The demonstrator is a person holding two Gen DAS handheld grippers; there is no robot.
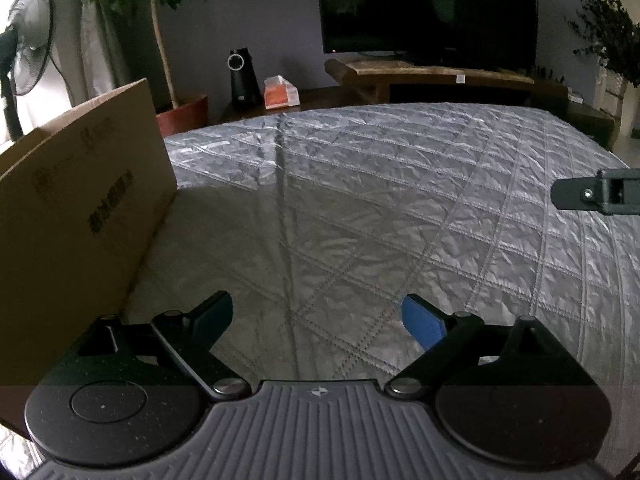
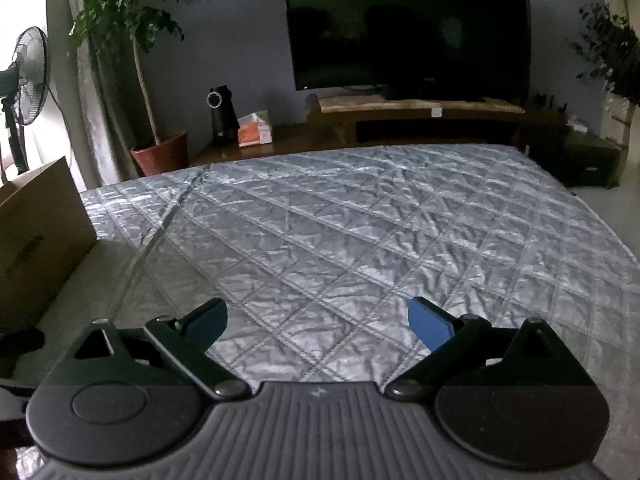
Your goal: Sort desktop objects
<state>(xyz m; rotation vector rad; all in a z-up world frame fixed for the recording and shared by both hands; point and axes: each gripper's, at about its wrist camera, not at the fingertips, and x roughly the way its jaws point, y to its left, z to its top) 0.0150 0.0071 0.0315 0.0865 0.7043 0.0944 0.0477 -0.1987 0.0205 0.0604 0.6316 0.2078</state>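
Note:
My left gripper (image 1: pixel 318 316) stands open over a quilted silver cover (image 1: pixel 380 200), nothing between its blue-padded fingers. A brown cardboard box (image 1: pixel 76 232) rises right beside it on the left. My right gripper (image 2: pixel 318 318) is open too, above the same silver cover (image 2: pixel 340 220), with an empty gap between its fingers. One dark finger of the right gripper (image 1: pixel 600 194) pokes in at the right edge of the left wrist view. The cardboard box (image 2: pixel 36 236) shows at the left of the right wrist view. No small desktop object shows on the cover in either view.
Behind the cover runs a low wooden TV stand (image 1: pixel 432 76) with a dark television (image 1: pixel 428 8). A black speaker (image 1: pixel 242 78) and an orange tissue box (image 1: pixel 281 92) sit on a side table. A potted plant (image 1: pixel 182 114) and a standing fan (image 1: pixel 28 44) are at the far left.

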